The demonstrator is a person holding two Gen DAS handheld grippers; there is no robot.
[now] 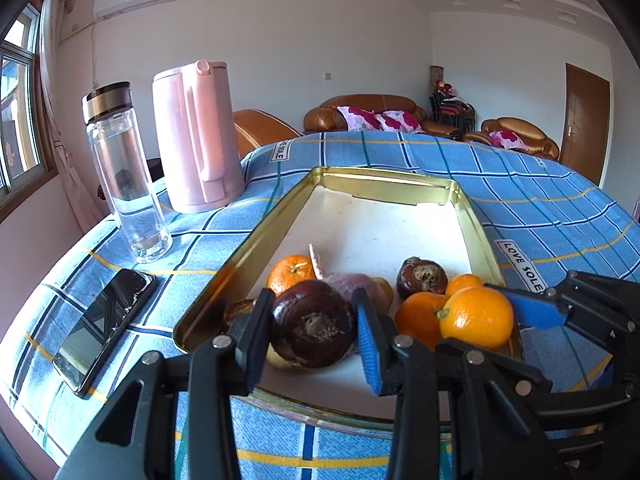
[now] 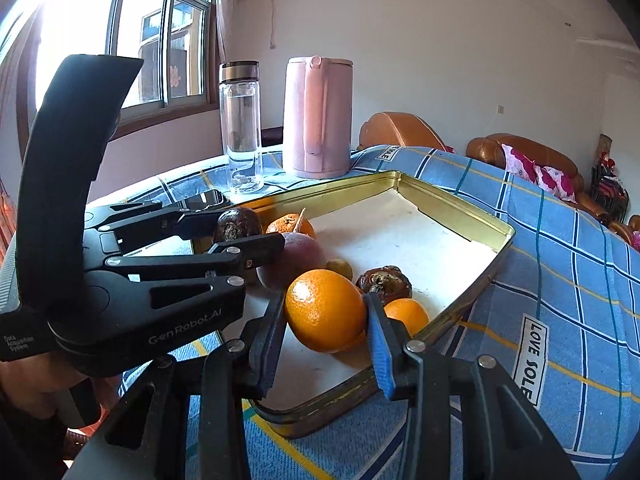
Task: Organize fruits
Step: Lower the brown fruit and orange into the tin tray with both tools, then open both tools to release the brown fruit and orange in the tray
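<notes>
A gold tin tray (image 1: 280, 216) (image 2: 452, 196) lies on the blue checked tablecloth and holds several fruits at its near end. My left gripper (image 1: 314, 320) is shut on a dark brown water chestnut (image 1: 314, 328), also seen in the right wrist view (image 2: 236, 222). My right gripper (image 2: 326, 316) is shut on an orange (image 2: 326, 310), which also shows in the left wrist view (image 1: 478, 316). Other oranges (image 1: 290, 272) (image 1: 418, 318) (image 2: 406, 314), a second water chestnut (image 1: 422, 276) (image 2: 386, 278) and a purple fruit (image 2: 296, 258) lie in the tray.
A glass bottle (image 1: 124, 172) (image 2: 240, 124) and a pink kettle (image 1: 196, 136) (image 2: 318, 116) stand at the table's far left. A black phone (image 1: 106, 324) lies left of the tray. Brown sofas (image 1: 380, 114) stand behind the table.
</notes>
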